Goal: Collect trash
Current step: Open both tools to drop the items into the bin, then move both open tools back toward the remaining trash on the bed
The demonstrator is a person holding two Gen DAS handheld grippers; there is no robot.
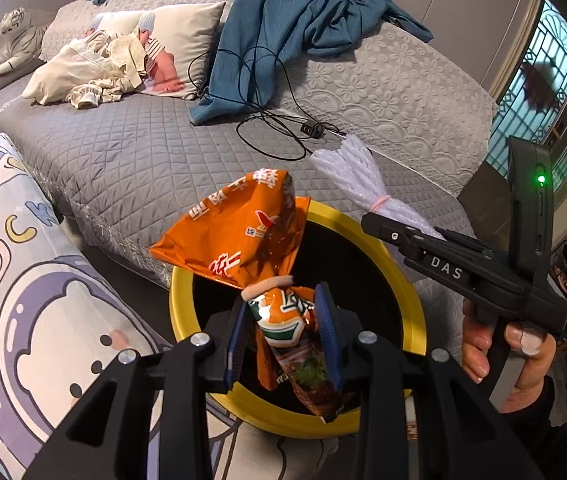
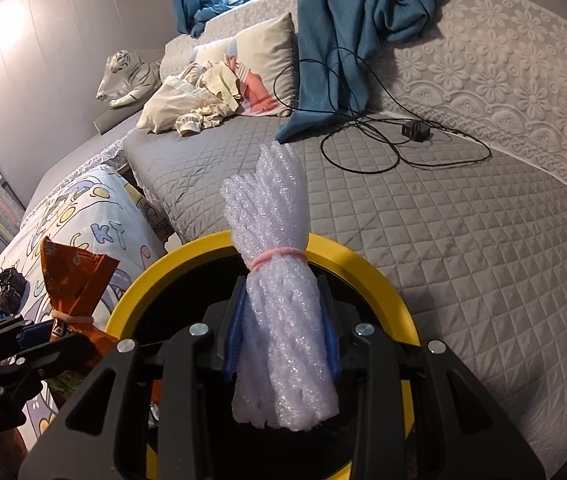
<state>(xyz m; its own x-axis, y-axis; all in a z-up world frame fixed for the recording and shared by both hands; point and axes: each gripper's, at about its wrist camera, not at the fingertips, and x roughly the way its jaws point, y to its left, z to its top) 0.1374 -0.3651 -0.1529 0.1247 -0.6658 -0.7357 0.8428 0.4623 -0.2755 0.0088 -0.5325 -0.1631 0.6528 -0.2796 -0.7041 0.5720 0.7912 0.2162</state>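
We see the left gripper (image 1: 283,332) clamped on an orange snack bag (image 1: 243,236), which hangs over the yellow-rimmed bin (image 1: 407,280). The right gripper (image 2: 281,332) squeezes a white foam-net bundle (image 2: 279,280) between its blue pads, also above the bin's dark opening, just beside the grey quilted bed (image 2: 443,240).

Right gripper (image 2: 281,346) clamped on a white foam-net bundle (image 2: 279,312) tied with a pink rubber band (image 2: 279,258), over a yellow-rimmed black bin (image 2: 367,264), left gripper (image 2: 23,340) holding an orange snack bag (image 2: 77,284), grey quilted bed (image 2: 423,240) behind
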